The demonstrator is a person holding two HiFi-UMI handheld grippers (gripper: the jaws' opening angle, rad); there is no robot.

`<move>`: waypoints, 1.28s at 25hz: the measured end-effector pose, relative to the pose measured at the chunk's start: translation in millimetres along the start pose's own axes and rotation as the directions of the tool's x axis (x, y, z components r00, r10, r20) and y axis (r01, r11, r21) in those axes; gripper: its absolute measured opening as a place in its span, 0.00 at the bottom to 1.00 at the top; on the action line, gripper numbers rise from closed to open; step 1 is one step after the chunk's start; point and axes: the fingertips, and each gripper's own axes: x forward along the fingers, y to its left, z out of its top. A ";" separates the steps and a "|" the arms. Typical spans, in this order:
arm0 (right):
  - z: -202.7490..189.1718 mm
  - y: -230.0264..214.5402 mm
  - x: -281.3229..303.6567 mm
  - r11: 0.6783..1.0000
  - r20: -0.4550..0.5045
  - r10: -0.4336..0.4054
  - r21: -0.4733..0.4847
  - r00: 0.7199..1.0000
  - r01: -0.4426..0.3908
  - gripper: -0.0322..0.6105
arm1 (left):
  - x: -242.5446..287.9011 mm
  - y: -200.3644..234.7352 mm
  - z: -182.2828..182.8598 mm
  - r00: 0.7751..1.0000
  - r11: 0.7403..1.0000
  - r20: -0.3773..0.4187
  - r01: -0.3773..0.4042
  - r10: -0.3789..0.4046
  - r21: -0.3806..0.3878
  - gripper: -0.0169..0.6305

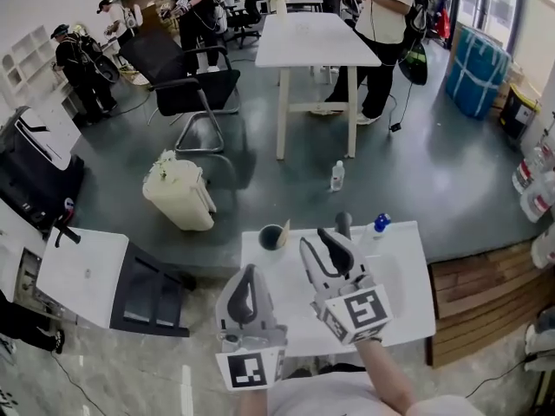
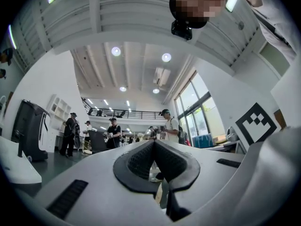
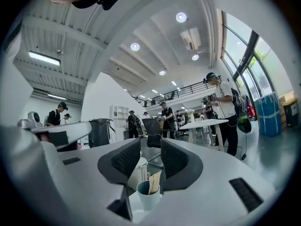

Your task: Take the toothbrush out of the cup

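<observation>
A pale cup [image 1: 271, 237] stands at the far left corner of the small white table [image 1: 399, 302], with a light toothbrush [image 1: 284, 230] leaning out of it. My right gripper [image 1: 317, 240] hovers just right of the cup, open, with nothing between its pads. In the right gripper view the cup [image 3: 148, 197] and toothbrush [image 3: 154, 184] sit low ahead, under the open right gripper [image 3: 150, 150]. My left gripper [image 1: 250, 272] is nearer me, behind the cup, and its pads meet with nothing in them. In its own view the left gripper [image 2: 154, 144] points out over the room.
A spray bottle with a blue cap [image 1: 375, 230] and a dark upright object [image 1: 344, 223] stand at the table's far edge. On the floor beyond are a white bin [image 1: 179, 193] and a small bottle [image 1: 337, 176]. Several people stand around a far white table [image 1: 314, 37].
</observation>
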 end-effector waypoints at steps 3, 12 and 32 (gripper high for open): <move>-23.8 1.2 17.9 0.999 -0.052 0.006 0.047 0.999 -0.004 0.24 | -4.0 6.1 0.8 1.000 1.000 -0.004 -0.021 0.021 0.004 0.05; -89.8 -9.2 63.4 0.980 -0.195 -0.053 0.180 0.979 0.089 0.34 | -19.9 19.4 -7.4 0.996 0.997 -0.043 -0.075 0.076 0.022 0.05; -182.7 -0.7 92.1 0.909 -0.433 -0.115 0.316 0.894 0.271 0.30 | -45.0 52.9 -21.2 0.975 0.980 -0.101 -0.196 0.199 0.039 0.05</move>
